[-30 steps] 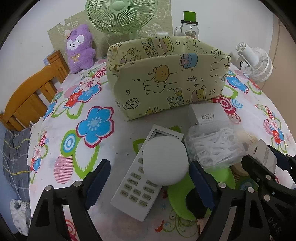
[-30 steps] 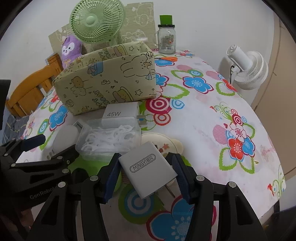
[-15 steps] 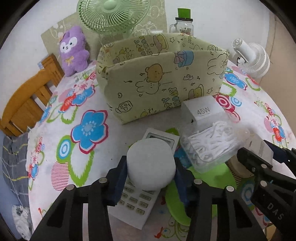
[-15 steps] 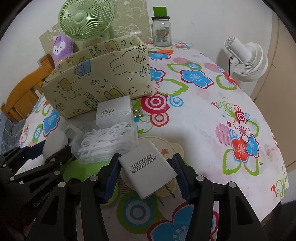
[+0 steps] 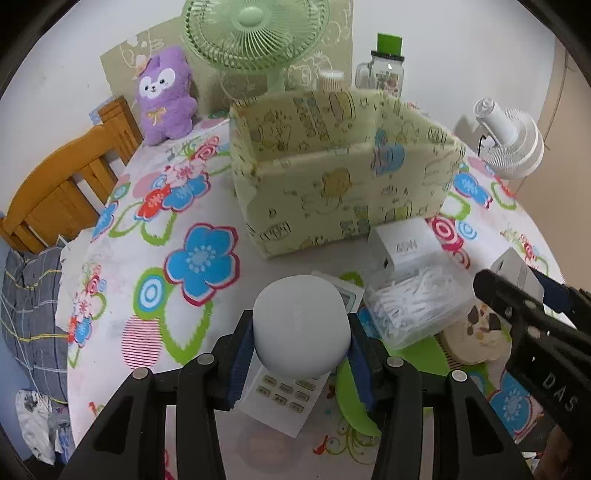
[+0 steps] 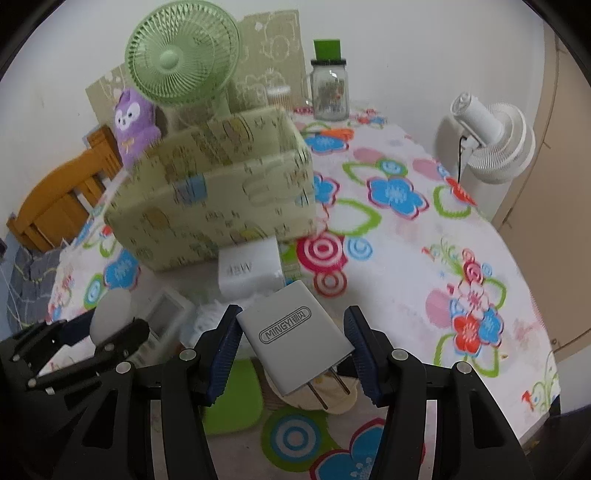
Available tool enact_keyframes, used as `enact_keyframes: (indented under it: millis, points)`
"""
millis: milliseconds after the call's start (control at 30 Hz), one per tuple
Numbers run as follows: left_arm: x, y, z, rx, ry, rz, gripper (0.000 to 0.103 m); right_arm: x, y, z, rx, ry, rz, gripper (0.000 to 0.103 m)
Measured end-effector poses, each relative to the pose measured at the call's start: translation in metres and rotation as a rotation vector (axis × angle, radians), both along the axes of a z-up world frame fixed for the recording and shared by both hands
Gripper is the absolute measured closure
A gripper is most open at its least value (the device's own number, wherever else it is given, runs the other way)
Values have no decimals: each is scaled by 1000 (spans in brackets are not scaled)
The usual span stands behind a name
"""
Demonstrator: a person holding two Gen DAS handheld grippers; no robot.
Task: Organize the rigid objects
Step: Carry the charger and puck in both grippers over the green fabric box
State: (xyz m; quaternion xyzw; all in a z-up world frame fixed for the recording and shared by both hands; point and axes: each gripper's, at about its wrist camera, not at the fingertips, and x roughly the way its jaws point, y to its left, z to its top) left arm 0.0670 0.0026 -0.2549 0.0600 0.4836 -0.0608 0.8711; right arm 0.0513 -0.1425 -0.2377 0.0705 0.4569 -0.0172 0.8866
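Observation:
My left gripper [image 5: 301,332] is shut on a white rounded puck [image 5: 301,325], held just above a white remote control [image 5: 284,398]. My right gripper [image 6: 293,317] is shut on a white plug charger [image 6: 291,332], its prongs pointing down over the table. A cartoon-print fabric box [image 5: 332,199] stands open-topped beyond both grippers, also in the right wrist view as the box [image 6: 221,199]. In front of it lie a white 45W charger [image 5: 402,243] and a clear tub of white sticks [image 5: 413,302].
A green disc [image 5: 354,402] and a beige coaster [image 5: 472,339] lie under the grippers on the flowered tablecloth [image 5: 199,258]. Behind the box stand a green fan [image 5: 255,33], a purple plush [image 5: 164,96] and a jar [image 5: 388,70]. A white fan [image 6: 487,144] is at the right, a wooden chair [image 5: 62,192] at the left.
My left gripper closed on the white puck and raised it a little off the remote. My right gripper lifted the plug charger higher above the table.

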Motion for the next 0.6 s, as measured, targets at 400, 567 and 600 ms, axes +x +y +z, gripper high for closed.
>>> enact_keyframes:
  millis: [400, 567, 600]
  points:
    - [3, 17, 50, -36, -61, 29, 54, 12, 23, 49, -1, -57, 18, 44]
    - [3, 15, 63, -32, -70, 28, 54, 16, 25, 62, -14, -61, 33, 44]
    - [4, 14, 66, -29, -71, 30, 54, 18, 24, 64, -12, -61, 36, 44]
